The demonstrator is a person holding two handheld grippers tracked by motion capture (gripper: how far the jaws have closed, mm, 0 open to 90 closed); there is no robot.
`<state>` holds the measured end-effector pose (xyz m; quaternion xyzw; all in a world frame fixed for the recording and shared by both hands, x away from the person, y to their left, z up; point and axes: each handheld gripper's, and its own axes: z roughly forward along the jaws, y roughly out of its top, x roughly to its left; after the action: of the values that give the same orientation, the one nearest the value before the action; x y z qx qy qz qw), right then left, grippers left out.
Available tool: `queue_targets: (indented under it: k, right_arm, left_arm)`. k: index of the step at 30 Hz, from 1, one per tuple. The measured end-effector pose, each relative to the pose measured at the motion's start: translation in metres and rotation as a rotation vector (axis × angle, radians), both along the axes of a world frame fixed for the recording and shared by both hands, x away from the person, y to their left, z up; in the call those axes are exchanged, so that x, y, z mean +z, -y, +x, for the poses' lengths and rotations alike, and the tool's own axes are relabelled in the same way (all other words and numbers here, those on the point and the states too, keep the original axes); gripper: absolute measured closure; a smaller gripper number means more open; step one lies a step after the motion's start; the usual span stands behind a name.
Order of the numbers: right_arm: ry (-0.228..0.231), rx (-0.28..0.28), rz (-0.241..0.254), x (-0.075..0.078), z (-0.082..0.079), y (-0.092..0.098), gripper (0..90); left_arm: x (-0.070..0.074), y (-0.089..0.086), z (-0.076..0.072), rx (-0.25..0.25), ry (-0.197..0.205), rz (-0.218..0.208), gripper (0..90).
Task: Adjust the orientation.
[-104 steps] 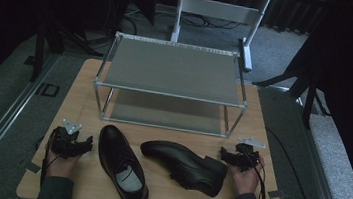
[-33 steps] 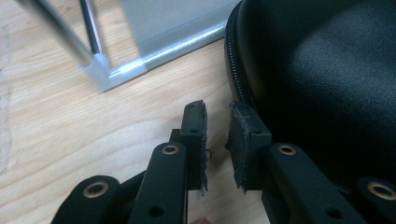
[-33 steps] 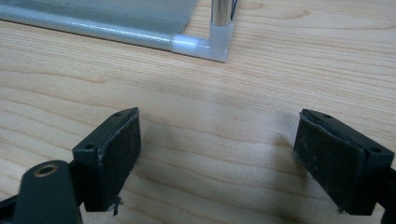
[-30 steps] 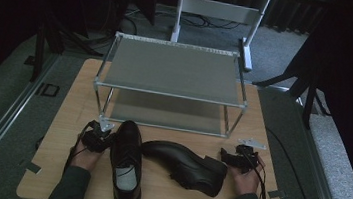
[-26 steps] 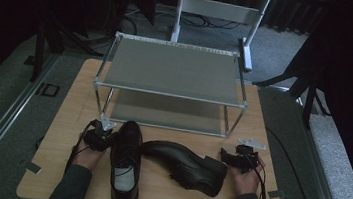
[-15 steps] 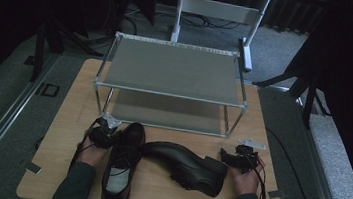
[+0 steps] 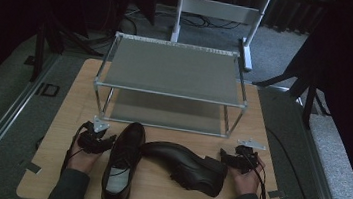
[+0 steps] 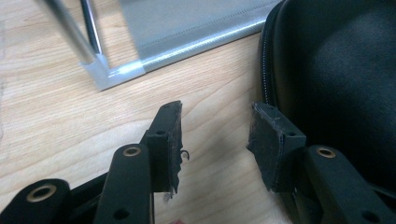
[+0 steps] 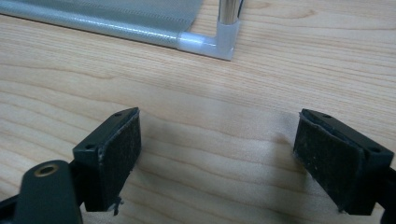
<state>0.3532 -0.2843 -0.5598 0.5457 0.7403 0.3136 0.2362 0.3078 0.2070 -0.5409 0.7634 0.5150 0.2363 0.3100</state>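
The desk [image 7: 60, 131] is pale wood with a fine, matt grain. Both shoes, the left shoe [image 7: 122, 164] and the right shoe [image 7: 185, 163], are smooth black leather with a soft sheen. The rack [image 7: 173, 69] has shiny metal tubes and grey woven fabric shelves. The left hand-held gripper [image 8: 215, 140] carries rough, worn matt black pads.

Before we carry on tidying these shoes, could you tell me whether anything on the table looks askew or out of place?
Yes: the pair is mismatched in pose. The left shoe stands upright, toe towards the shoe rack, while the right shoe lies crosswise, its toe against the other. Both rack shelves are bare. Nothing looks damaged or spilled.
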Motion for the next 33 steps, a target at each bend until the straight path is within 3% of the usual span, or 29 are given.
queue_targets:
  k: [2,4,6,12,15,21,24,28,33]
  right_arm:
    - [0.003,0.008,0.002,0.000,-0.002,0.000,19.9]
    - [-0.004,0.014,-0.001,0.003,-0.004,0.000,30.6]
    - [-0.005,0.028,-0.003,0.006,-0.008,-0.001,33.4]
    - [0.101,0.059,-0.030,0.033,-0.030,-0.008,40.7]
    - [0.141,0.088,-0.003,0.047,-0.041,-0.009,40.9]
    - [0.196,0.210,0.006,0.064,-0.068,-0.025,43.2]
    - [0.210,0.292,0.020,0.073,-0.080,-0.033,51.4]
    - [0.212,0.382,0.048,0.081,-0.095,-0.039,56.4]
    - [0.195,0.476,0.050,0.080,-0.115,-0.046,51.8]
  left_arm:
    - [0.000,-0.002,-0.003,0.006,0.000,-0.010,54.8]
    - [0.001,-0.004,-0.006,0.014,0.001,-0.020,54.3]
    - [0.002,-0.006,-0.010,0.018,0.005,-0.027,53.8]
    - [0.005,-0.008,-0.018,0.020,0.023,-0.025,52.6]
    - [0.006,-0.007,-0.021,0.021,0.025,-0.027,52.5]
    - [0.009,-0.007,-0.027,0.018,0.038,-0.029,52.3]
    - [0.009,-0.008,-0.027,0.023,0.040,-0.031,52.3]
    - [0.009,-0.009,-0.027,0.026,0.035,-0.033,52.3]
    - [0.008,-0.006,-0.026,0.017,0.034,-0.026,52.3]
